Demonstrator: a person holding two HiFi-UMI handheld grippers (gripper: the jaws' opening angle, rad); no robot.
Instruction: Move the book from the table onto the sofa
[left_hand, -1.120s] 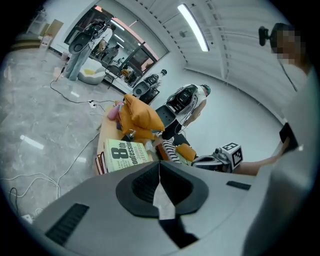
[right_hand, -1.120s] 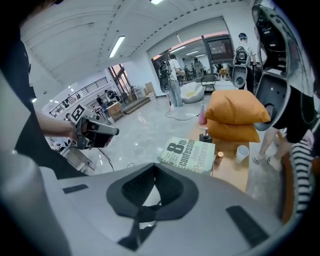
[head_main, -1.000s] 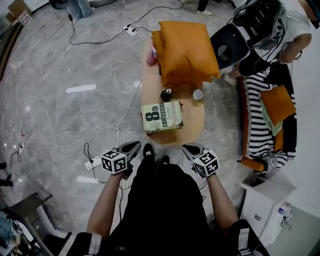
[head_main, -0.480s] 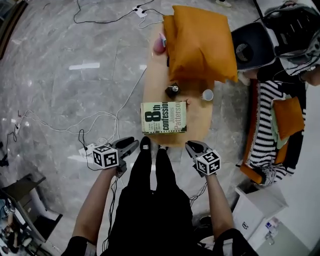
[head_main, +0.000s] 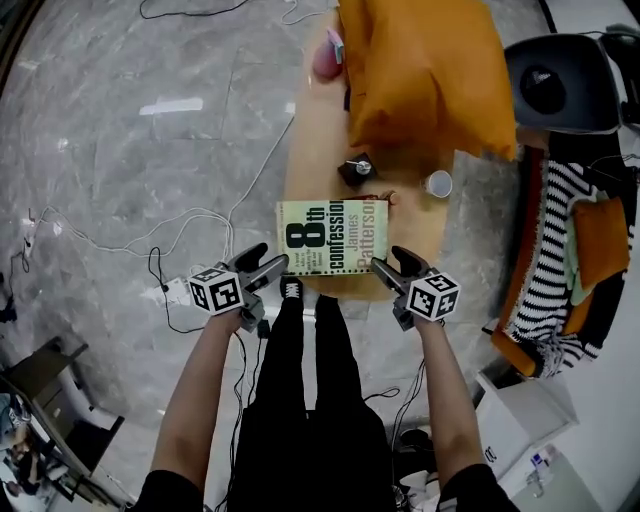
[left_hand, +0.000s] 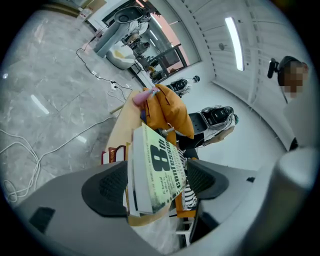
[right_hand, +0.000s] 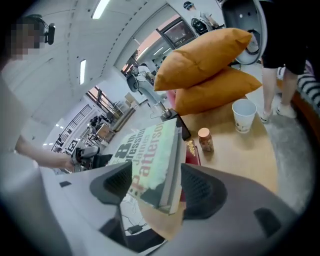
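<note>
Left tool (head_main: 268, 264): jaws just opened wide, now straddling the book's (head_main: 332, 235) near-left corner, pads not pressing. Book lies flat on worktop (head_main: 312, 160). Right tool (head_main: 391, 268): jaws just opened wide, straddling book's near-right corner, no grip.

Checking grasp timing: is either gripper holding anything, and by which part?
Nothing held. Both jaws have just been opening; the left gripper and right gripper each straddle a near corner of the pale green paperback book.

two orange cushions (head_main: 425, 70) are stacked, one on the other. a white paper cup (head_main: 437, 184) is set upright near them. grey marble floor (head_main: 120, 130) is seen on the left.
</note>
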